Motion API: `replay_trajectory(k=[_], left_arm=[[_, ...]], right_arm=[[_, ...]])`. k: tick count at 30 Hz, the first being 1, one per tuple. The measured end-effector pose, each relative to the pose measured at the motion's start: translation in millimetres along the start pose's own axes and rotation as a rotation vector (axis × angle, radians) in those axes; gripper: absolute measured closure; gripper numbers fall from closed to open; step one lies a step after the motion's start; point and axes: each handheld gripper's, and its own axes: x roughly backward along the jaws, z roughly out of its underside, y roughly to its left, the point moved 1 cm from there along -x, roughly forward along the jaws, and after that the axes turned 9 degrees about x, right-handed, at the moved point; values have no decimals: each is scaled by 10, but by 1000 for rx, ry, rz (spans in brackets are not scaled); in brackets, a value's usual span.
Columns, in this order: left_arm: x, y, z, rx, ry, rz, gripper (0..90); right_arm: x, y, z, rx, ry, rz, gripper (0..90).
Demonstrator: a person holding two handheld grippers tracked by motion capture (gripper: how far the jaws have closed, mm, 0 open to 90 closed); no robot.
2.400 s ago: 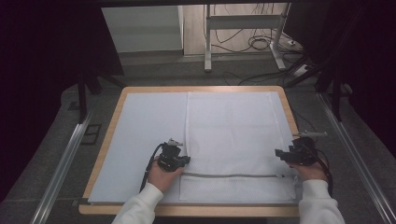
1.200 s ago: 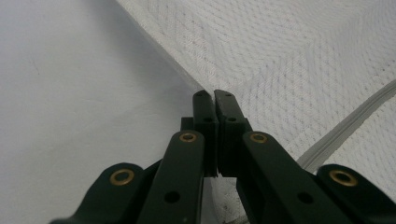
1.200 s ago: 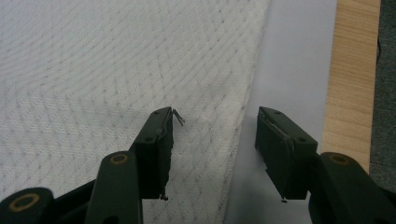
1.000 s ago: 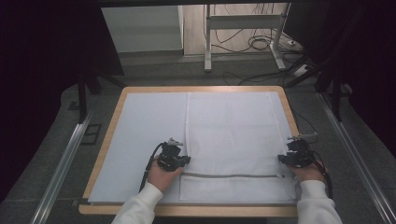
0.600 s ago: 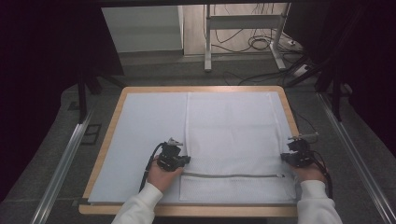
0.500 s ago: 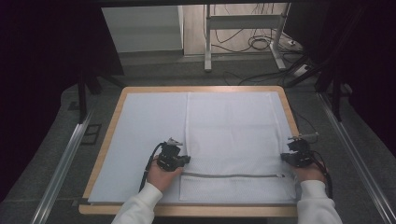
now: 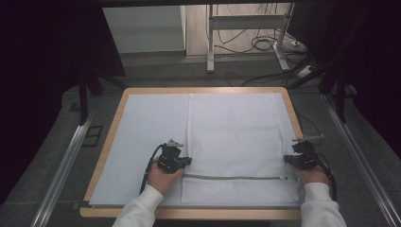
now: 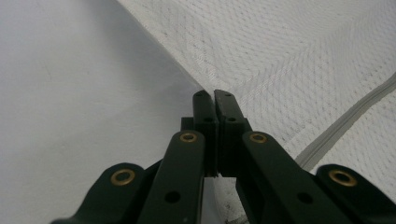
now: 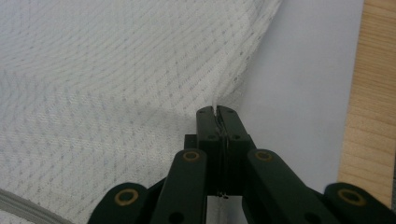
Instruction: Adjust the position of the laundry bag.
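Observation:
A white mesh bag [image 7: 236,137] lies flat on the right half of the board, its grey zipper [image 7: 234,178] running across near the front edge. My left gripper [image 7: 187,161] is shut, pinching the bag's left edge just above the zipper; in the left gripper view its tips [image 8: 214,95] meet on the seam of the mesh bag [image 8: 289,56], with the zipper [image 8: 345,116] off to the right. My right gripper [image 7: 289,158] is shut on the bag's right edge; in the right gripper view a thin fold of mesh bag [image 9: 116,70] sits between its tips [image 9: 216,111].
A white sheet [image 7: 151,127] covers the board, whose wooden rim [image 7: 203,90] frames it; the wood rim [image 9: 373,93] lies just right of my right gripper. Metal rails [image 7: 66,161] run along both sides. Beyond the table, cables [image 7: 265,45] lie on the floor around a stand's legs.
The right gripper has edged slightly left onto the bag's right edge. The left hand and gripper have stayed where they were.

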Motion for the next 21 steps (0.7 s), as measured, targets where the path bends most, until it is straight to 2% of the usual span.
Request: replay_trajectory(k=[21], left_arm=[[84, 103, 25, 15, -7, -8, 890]], right_arm=[[-25, 86, -40, 19, -28, -29, 878]])
